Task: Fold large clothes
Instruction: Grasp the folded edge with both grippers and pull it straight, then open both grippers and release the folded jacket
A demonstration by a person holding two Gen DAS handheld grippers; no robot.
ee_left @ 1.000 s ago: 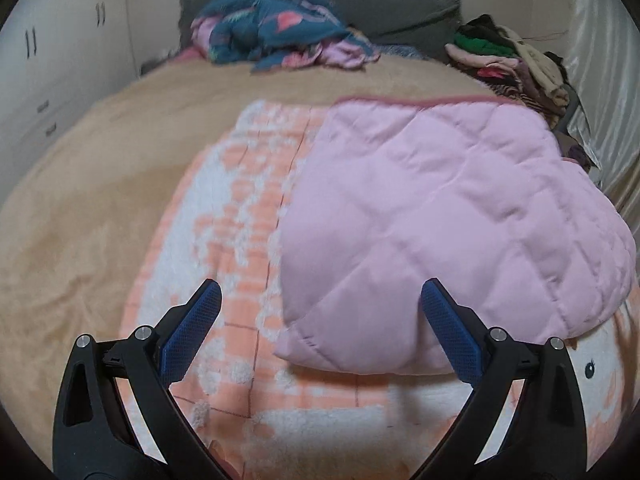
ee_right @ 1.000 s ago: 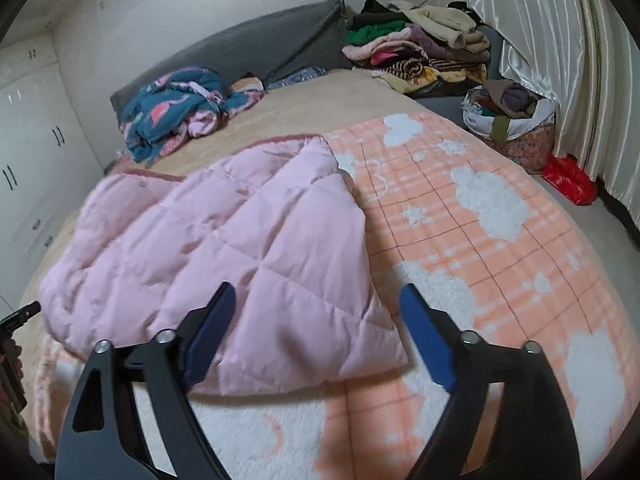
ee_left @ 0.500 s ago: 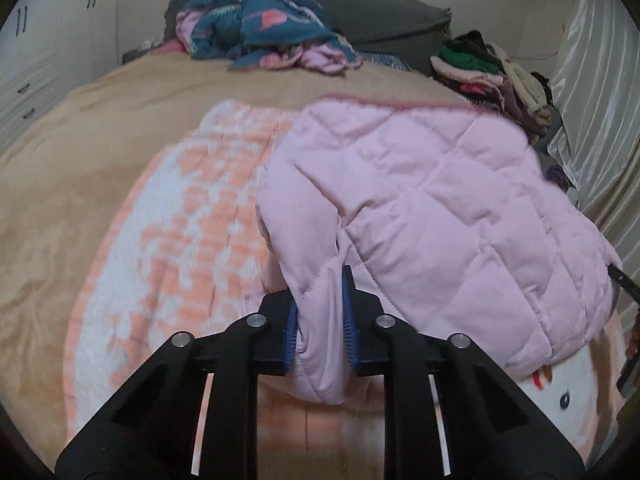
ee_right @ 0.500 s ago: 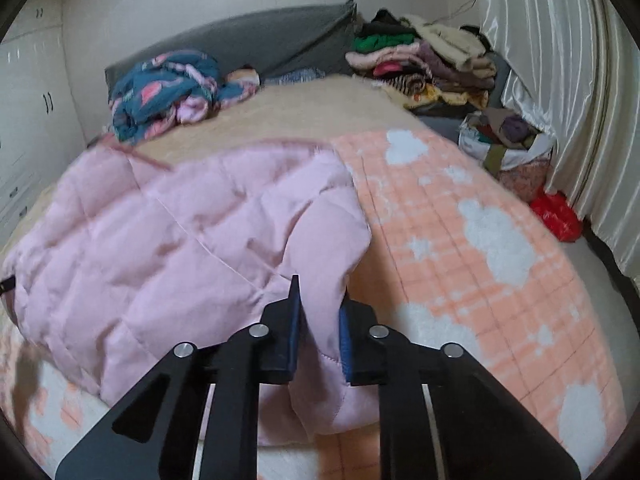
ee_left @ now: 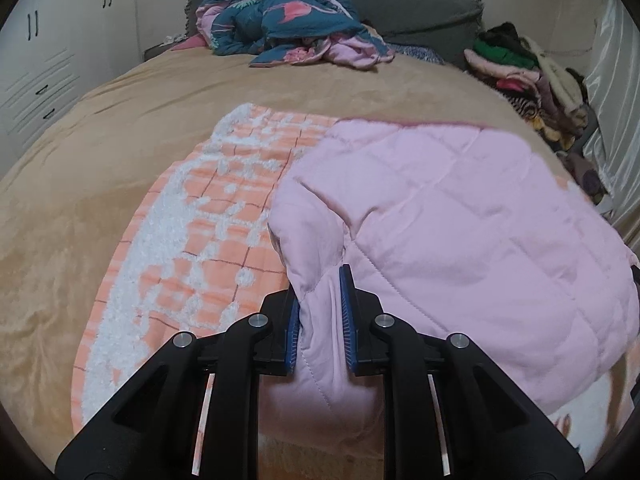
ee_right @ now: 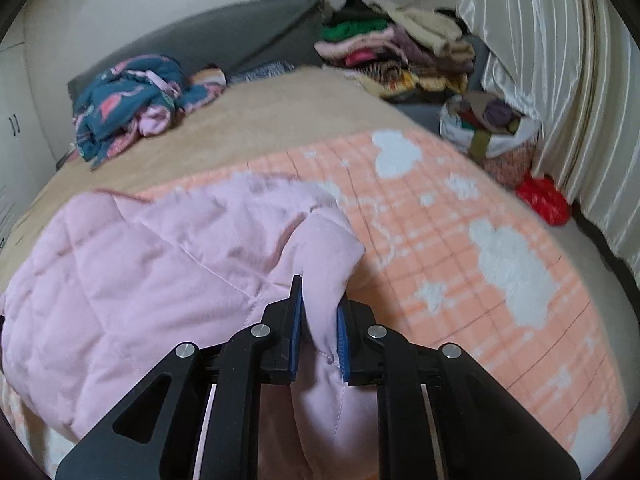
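Observation:
A pink quilted garment (ee_left: 460,216) lies folded on an orange-and-white blanket (ee_left: 208,216) on the bed. My left gripper (ee_left: 320,320) is shut on the garment's near left corner, with pink fabric bunched between the blue pads. In the right wrist view my right gripper (ee_right: 318,332) is shut on the near right corner of the same pink garment (ee_right: 160,256), which is lifted a little off the orange blanket (ee_right: 480,240). The near edge hangs hidden below both grippers.
A blue flamingo-print bundle (ee_left: 288,20) lies at the head of the tan bed (ee_left: 100,160) by a grey headboard (ee_left: 400,4). Folded clothes (ee_right: 400,56) are stacked at the far right. A filled bag (ee_right: 492,132), a red bag (ee_right: 544,200) and curtains (ee_right: 560,80) stand right of the bed.
Both grippers went from open above the garment's near edge to shut on its two near corners. They have since raised the corners and the fabric bunches up.

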